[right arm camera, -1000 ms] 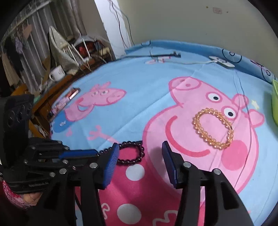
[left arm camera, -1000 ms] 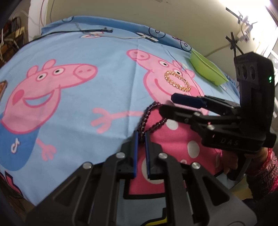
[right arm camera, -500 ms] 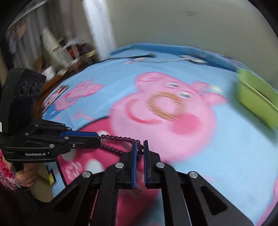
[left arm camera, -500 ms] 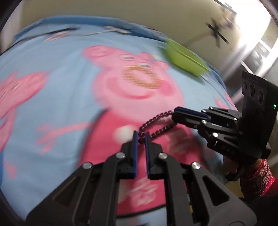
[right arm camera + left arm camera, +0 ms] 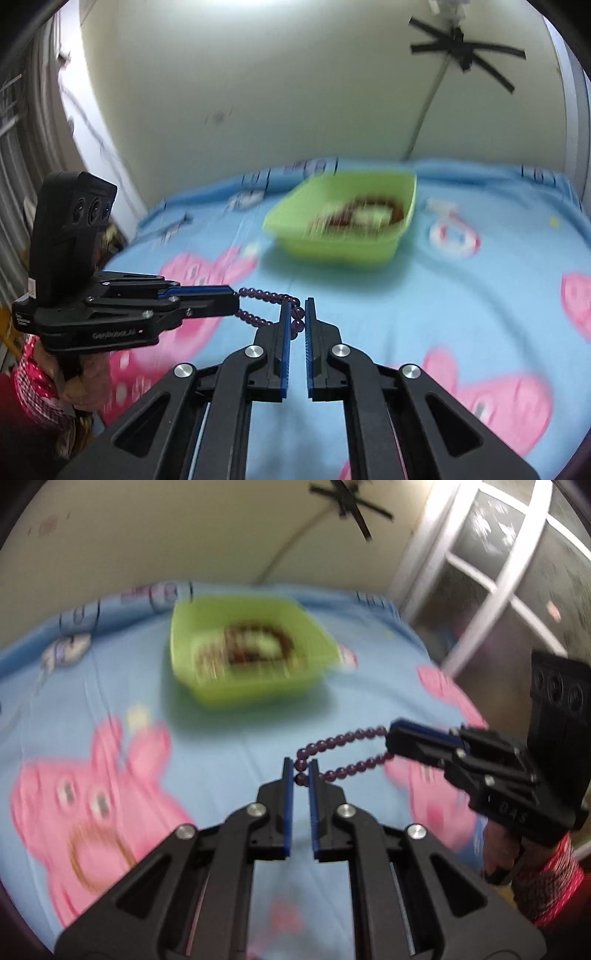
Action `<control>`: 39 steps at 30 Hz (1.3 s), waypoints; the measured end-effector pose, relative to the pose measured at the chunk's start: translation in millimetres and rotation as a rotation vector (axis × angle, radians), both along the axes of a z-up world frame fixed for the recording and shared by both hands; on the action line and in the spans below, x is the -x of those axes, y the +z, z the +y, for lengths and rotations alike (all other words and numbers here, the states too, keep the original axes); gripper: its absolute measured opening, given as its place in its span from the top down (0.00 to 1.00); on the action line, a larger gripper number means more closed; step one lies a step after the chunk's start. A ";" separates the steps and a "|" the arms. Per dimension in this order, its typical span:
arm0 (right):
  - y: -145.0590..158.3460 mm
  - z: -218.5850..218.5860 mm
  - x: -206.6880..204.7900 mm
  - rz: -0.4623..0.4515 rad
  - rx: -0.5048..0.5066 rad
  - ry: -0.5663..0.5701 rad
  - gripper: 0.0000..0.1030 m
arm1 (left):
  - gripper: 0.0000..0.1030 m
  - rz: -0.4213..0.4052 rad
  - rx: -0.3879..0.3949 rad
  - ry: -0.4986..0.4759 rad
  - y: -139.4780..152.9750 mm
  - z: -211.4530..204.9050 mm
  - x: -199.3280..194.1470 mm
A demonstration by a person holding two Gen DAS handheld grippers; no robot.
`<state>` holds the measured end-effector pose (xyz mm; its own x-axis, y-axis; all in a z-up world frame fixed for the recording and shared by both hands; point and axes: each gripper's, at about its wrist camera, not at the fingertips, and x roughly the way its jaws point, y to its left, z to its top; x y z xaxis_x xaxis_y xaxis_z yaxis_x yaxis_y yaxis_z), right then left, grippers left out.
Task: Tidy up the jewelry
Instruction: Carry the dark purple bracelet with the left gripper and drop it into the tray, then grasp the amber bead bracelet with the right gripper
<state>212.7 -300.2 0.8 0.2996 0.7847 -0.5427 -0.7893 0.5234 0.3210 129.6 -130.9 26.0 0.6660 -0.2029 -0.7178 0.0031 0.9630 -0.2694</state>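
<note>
Left wrist view: both the left hand-held gripper (image 5: 302,771) and right hand-held gripper (image 5: 297,317) clamp the purple bracelet (image 5: 341,738), stretched above the bed (image 5: 229,738) short of the green bin (image 5: 255,686), whose contents blur.

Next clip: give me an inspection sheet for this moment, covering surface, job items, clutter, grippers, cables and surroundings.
Surface: blue cartoon-pig bedsheet, blurred by motion.
Job's things: purple bead bracelet stretched in the air between both grippers; green tray ahead holds dark beaded jewelry, too blurred to tell apart; a golden bracelet lies on the sheet.
Clutter: nothing seen.
Grippers: left gripper shut on one end of the bracelet; right gripper shut on the other end.
Cables: one runs up the wall under black tape strips.
Surroundings: cream wall, white-framed window on the right.
</note>
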 end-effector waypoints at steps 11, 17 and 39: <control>12.0 117.5 -147.4 0.064 0.040 -0.036 1.00 | 0.84 0.015 -0.178 0.172 9.6 72.1 -152.6; 18.8 124.4 -160.1 0.061 0.005 -0.073 1.00 | 0.72 0.012 -0.192 0.230 16.9 98.3 -156.7; -40.4 198.6 72.8 0.046 0.213 0.386 0.97 | 0.62 0.138 -0.099 0.344 -67.8 142.8 110.6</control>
